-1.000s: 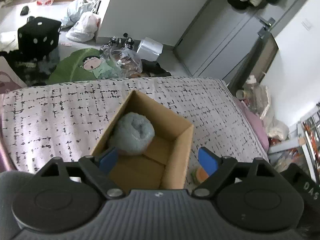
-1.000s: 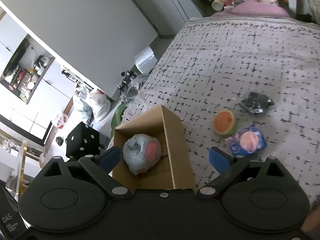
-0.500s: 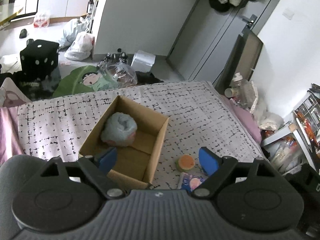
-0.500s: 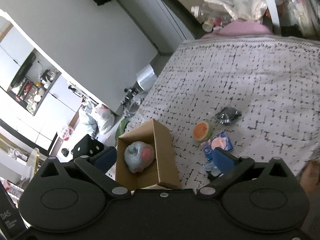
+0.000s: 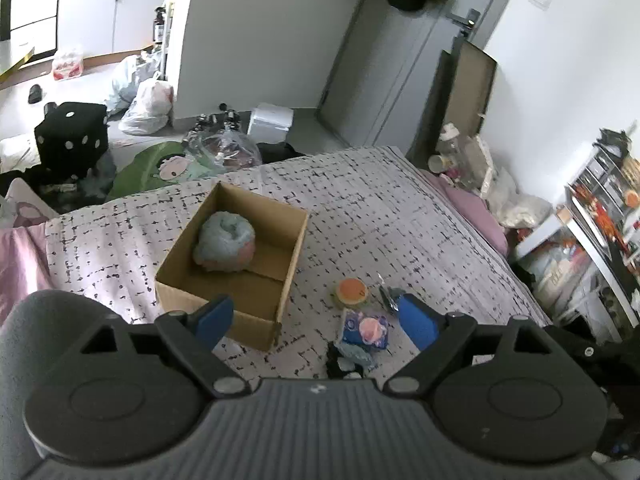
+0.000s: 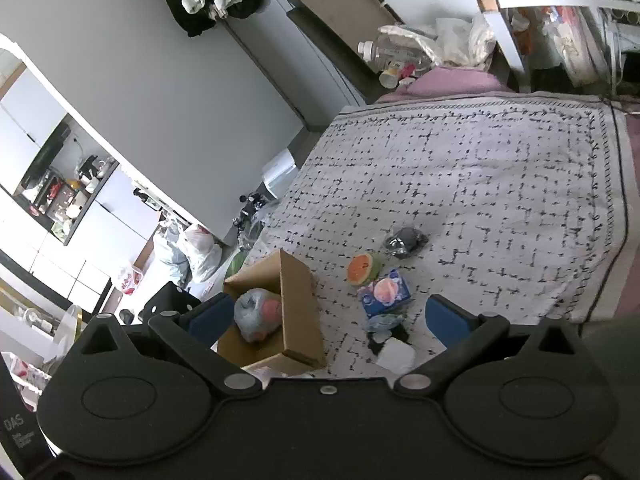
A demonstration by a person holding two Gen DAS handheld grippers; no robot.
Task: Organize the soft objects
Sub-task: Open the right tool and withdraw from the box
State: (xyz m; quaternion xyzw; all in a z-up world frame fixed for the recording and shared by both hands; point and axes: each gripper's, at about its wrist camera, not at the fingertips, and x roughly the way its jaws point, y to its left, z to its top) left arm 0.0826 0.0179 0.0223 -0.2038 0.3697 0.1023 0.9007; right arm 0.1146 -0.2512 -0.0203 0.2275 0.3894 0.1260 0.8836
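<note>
An open cardboard box (image 5: 224,280) (image 6: 298,312) stands on the patterned bedspread (image 5: 380,216) (image 6: 480,184). Inside it lies a grey-blue and pink plush ball (image 5: 225,241) (image 6: 256,314). To the box's right lie an orange watermelon-slice toy (image 5: 351,290) (image 6: 362,269), a blue packet with a pink ball (image 5: 366,328) (image 6: 385,293), a dark wrapped item (image 5: 390,294) (image 6: 405,241) and a black-and-white piece (image 5: 340,362) (image 6: 394,350). My left gripper (image 5: 314,322) hangs open above the box's near corner, holding nothing. My right gripper (image 6: 328,320) is open and empty too, high over the box and toys.
Beyond the bed's far edge are a black dice cube (image 5: 72,136), plastic bags (image 5: 146,106), a green cartoon cushion (image 5: 160,168) and a white bin (image 5: 270,122). A grey door (image 5: 400,72) and cluttered shelves (image 5: 600,216) stand to the right.
Both grippers have drawn back and risen from the box, so it and the toys look smaller and farther. The plush ball stays in the box. The right jaws spread slightly wider.
</note>
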